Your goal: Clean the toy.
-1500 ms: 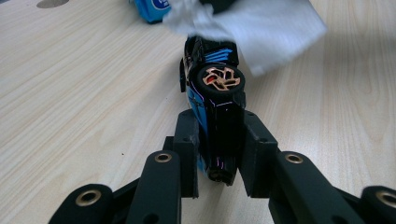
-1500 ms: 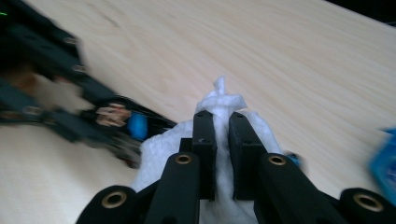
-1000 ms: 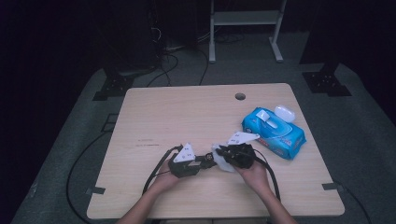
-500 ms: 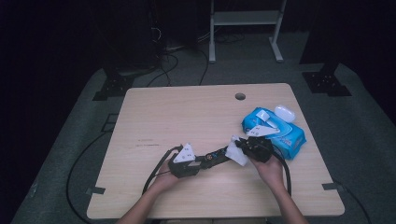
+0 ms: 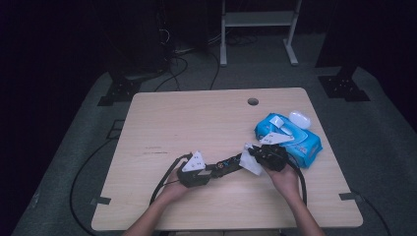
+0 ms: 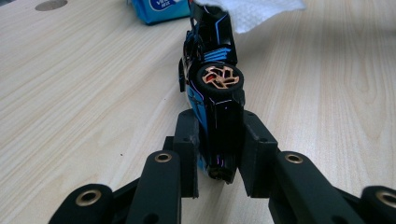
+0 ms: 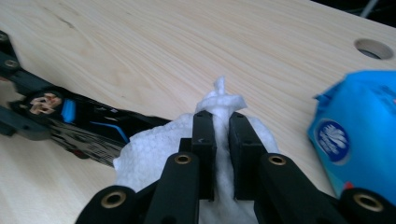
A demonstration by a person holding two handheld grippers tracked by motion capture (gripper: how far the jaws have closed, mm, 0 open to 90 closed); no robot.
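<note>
The toy car (image 6: 215, 107) is clamped in the left gripper (image 6: 219, 154), and the white wipe (image 7: 219, 100) is pinched by the right gripper (image 7: 220, 135) against its nose.

High view dim, surroundings near black, table (image 5: 196, 123) evenly lit from overhead, soft. Both gripper views brighter and sharp near the fingers (image 6: 254, 149), blurring beyond them; faint shadows, no glare.

High view: fixed overhead, facing fwd/down over whole desk (image 5: 216, 118). Left and right gripper views: low, close along own jaws. All three share toy car (image 6: 212, 93), white tissue (image 7: 154, 149), blue wipes pack (image 5: 290, 140).
</note>
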